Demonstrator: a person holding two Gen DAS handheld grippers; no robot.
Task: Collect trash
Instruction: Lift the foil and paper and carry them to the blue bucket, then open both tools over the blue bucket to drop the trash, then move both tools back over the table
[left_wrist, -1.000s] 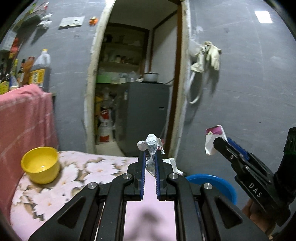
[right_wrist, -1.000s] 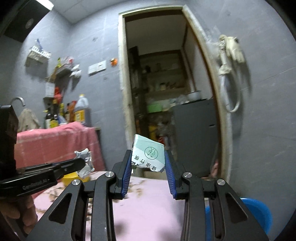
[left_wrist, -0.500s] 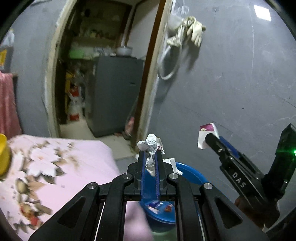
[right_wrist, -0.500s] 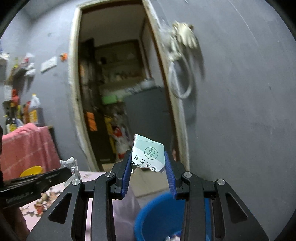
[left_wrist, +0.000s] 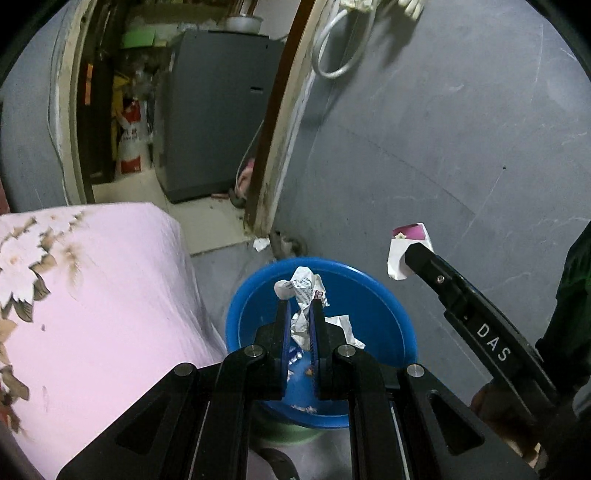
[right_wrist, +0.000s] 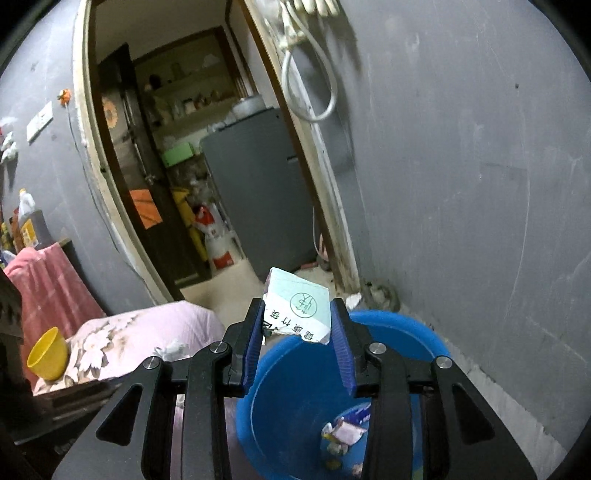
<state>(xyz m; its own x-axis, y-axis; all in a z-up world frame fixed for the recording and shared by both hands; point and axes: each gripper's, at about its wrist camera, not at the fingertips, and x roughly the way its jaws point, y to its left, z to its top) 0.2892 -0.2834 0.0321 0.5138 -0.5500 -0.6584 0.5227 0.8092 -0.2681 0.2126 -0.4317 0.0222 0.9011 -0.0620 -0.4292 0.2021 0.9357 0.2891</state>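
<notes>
My left gripper (left_wrist: 299, 306) is shut on a crumpled silver wrapper (left_wrist: 303, 291) and holds it right above the blue basin (left_wrist: 384, 295) on the floor. My right gripper (right_wrist: 298, 317) is shut on a torn white and green carton (right_wrist: 301, 306), above the near rim of the same basin (right_wrist: 424, 332). The right gripper with its carton also shows in the left wrist view (left_wrist: 408, 254), to the right of the basin. Several scraps of trash (right_wrist: 343, 432) lie in the basin's bottom.
A table with a pink flowered cloth (left_wrist: 92, 295) stands left of the basin, with a yellow bowl (right_wrist: 48, 354) on it. A grey wall (left_wrist: 443, 129) is behind the basin. An open doorway (right_wrist: 207, 184) with a grey fridge (right_wrist: 255, 192) is beyond.
Both grippers have swung right from over the table and tipped down over the blue basin. Each keeps hold of its piece of trash.
</notes>
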